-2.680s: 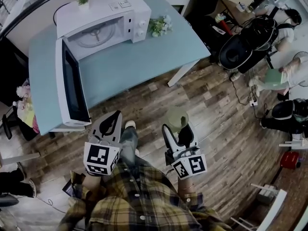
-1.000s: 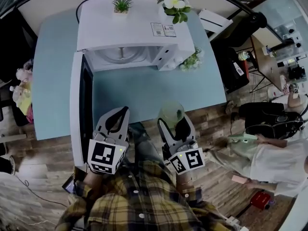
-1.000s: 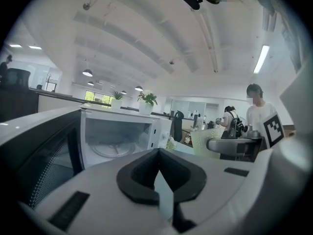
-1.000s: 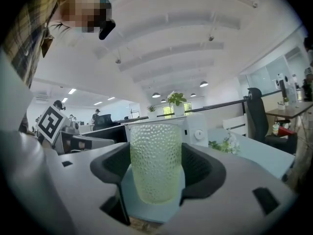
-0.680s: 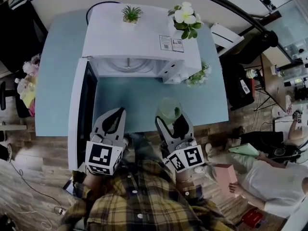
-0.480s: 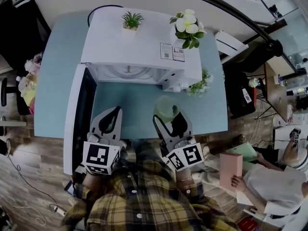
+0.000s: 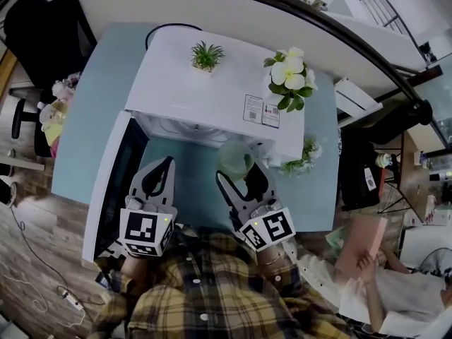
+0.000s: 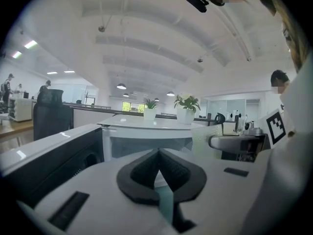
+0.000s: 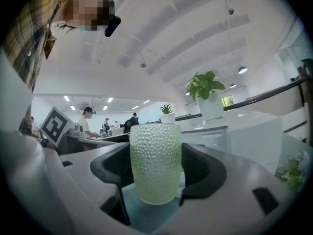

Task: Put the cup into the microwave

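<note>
A pale green, dimpled glass cup (image 9: 155, 163) stands upright between the pads of my right gripper (image 9: 156, 176), which is shut on it. In the head view the cup (image 7: 235, 157) hangs over the blue table (image 7: 92, 97), just in front of the white microwave (image 7: 212, 97) and right of its opening. The microwave's door (image 7: 113, 182) is swung wide open to the left. My left gripper (image 7: 167, 165) hovers before the open cavity (image 8: 146, 140). Its jaws are shut together on nothing (image 8: 157, 169).
A small green plant (image 7: 206, 55) and a white-flowered pot (image 7: 288, 73) stand on top of the microwave. A flower sprig (image 7: 305, 157) lies on the table right of it. A person with a pink sheet (image 7: 360, 249) sits at lower right.
Both grippers have come forward from over the floor to over the table. The cup, still held, is now close to the microwave's front. The left gripper stays shut.
</note>
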